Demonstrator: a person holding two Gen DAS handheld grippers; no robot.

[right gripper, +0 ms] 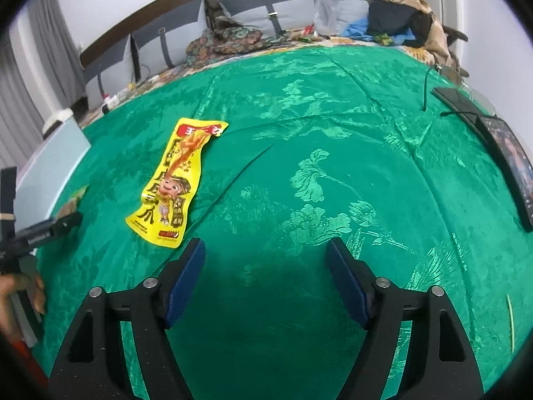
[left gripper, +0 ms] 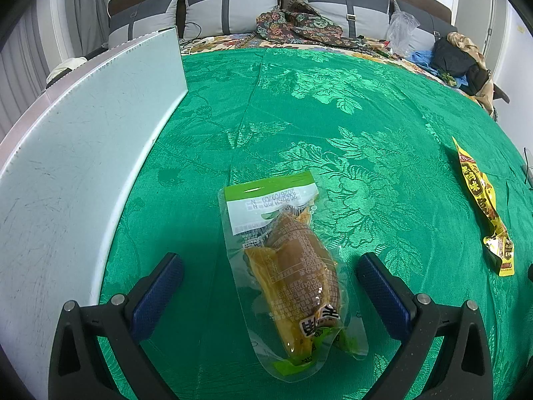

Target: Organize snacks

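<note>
While our left gripper [left gripper: 269,283] is hovering with jaws apart astride the clear pouch [left gripper: 286,273], whose long axis is running away from us, our right gripper [right gripper: 265,280], jaws apart and empty, is sitting just right of the yellow packet [right gripper: 175,183] mid-bed.

A green floral-patterned cloth [left gripper: 333,106] covers the table. On it lie a clear-and-green snack pouch [left gripper: 289,273], a yellow snack packet [right gripper: 176,183] well apart from it, a pale flat board [left gripper: 73,173] along one edge, and dark flat devices [right gripper: 493,133] at the opposite edge.
</note>
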